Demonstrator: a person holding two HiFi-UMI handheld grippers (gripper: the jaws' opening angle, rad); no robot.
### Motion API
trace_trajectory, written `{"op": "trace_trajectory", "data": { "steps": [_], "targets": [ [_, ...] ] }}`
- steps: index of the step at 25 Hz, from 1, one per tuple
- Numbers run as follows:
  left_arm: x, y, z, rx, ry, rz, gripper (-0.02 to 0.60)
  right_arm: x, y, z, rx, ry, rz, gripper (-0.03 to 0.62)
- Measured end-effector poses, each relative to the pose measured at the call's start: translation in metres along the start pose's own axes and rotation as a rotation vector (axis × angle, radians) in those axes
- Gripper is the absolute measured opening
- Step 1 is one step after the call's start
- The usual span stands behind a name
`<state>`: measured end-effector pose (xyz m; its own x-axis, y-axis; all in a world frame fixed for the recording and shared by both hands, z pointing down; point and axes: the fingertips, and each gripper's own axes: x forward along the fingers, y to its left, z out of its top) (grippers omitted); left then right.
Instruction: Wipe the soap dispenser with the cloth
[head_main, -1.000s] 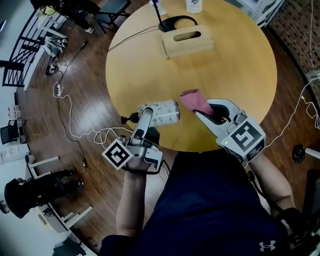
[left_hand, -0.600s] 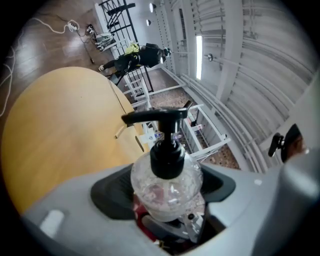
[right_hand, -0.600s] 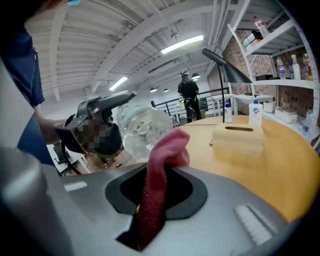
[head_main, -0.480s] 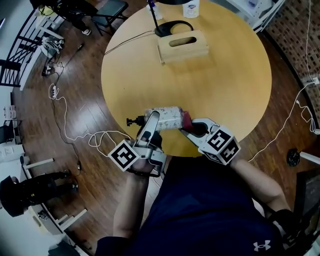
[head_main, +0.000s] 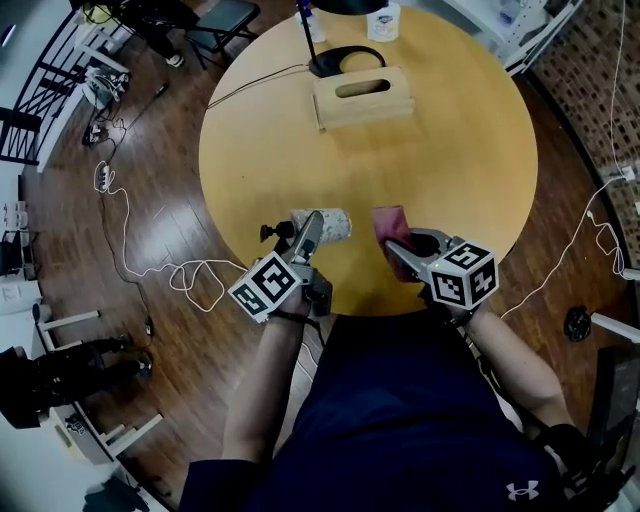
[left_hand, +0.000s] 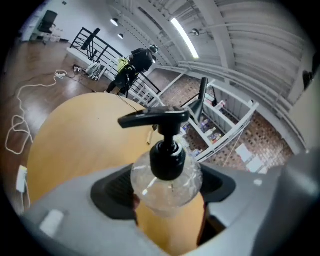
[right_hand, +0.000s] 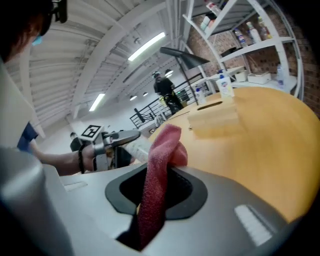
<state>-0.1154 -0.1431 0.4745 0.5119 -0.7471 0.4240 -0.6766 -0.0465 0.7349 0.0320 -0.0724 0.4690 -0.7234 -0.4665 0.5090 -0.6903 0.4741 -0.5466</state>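
Looking down in the head view, the left claw (head_main: 308, 238) grips the soap dispenser (head_main: 330, 224) sideways above the table (head_main: 450, 150) edge, presenting its side to the cloth (head_main: 392, 222) in the right claw (head_main: 404, 250), near but apart. The left gripper view shows jaws pressing the dispenser's shoulder. The right gripper view shows jaws pinching the cloth, its free end sticking out for wiping.

Round table (head_main: 470, 140); slotted wooden box (head_main: 363, 96) at far side, black stand (head_main: 322, 66), perhaps lamp, behind it; wood floor (head_main: 150, 140).
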Motion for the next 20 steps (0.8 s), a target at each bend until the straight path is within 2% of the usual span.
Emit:
{"op": "trace_trajectory", "data": {
  "steps": [3, 6, 9, 13, 17, 20],
  "targets": [
    [0.002, 0.012, -0.005, 0.067, 0.022, 0.049, 0.364, 0.006, -0.039, 0.002, 0.025, 0.009, -0.159, 0.075],
    [0.005, 0.032, 0.000, 0.128, 0.016, 0.109, 0.364, 0.030, -0.065, 0.004, 0.000, 0.036, -0.238, 0.076],
    [0.020, 0.042, 0.003, 0.181, 0.016, 0.164, 0.364, 0.053, -0.084, 0.011, -0.025, 0.064, -0.261, 0.076],
    [0.035, 0.036, -0.009, 0.258, 0.063, 0.217, 0.364, 0.060, -0.093, -0.004, -0.014, 0.135, -0.265, 0.077],
    [0.040, 0.035, -0.022, 0.343, 0.091, 0.265, 0.364, 0.061, -0.103, -0.026, -0.046, 0.199, -0.314, 0.077],
    [0.037, 0.042, -0.023, 0.405, 0.083, 0.352, 0.364, 0.062, -0.108, -0.024, -0.085, 0.196, -0.337, 0.077]
  ]
}}
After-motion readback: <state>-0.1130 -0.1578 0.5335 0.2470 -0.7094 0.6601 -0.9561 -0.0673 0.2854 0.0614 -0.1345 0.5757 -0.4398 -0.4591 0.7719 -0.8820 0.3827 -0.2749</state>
